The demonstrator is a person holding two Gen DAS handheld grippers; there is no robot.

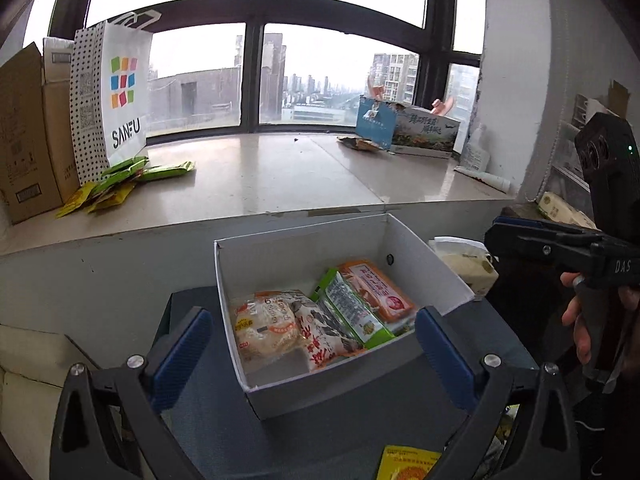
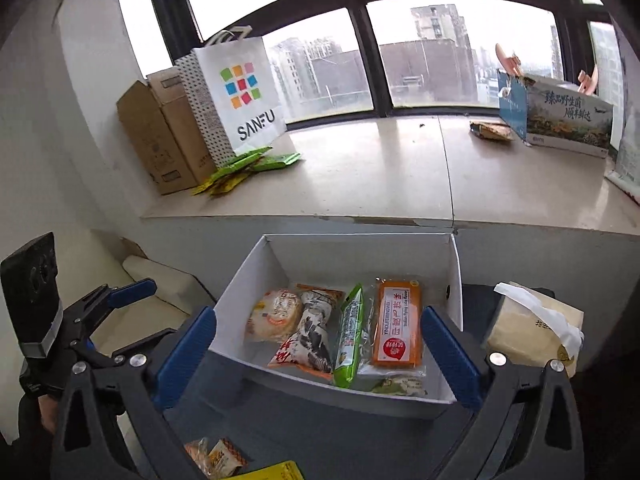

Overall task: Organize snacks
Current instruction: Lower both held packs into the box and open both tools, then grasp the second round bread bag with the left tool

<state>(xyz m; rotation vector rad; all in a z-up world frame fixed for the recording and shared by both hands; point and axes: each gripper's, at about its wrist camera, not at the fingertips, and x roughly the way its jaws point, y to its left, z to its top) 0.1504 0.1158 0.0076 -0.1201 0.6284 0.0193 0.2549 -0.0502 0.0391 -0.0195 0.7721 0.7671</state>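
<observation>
With both the left gripper (image 1: 314, 344) and right gripper (image 2: 318, 346) jaws wide and empty above the white box (image 2: 248, 280) holding four snack packets (image 2: 316, 332), we probably needed the loose packets (image 2: 216, 458) next.

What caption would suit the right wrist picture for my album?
Open right claw poised over a white box holding four snack packets in a row, window ledge behind.

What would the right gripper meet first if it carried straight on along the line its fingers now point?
Most likely the white box: the open right gripper points down into it, so it would probably pass over the near wall and meet the snack packets inside, around the green packet. Depth is hard to judge.
</observation>
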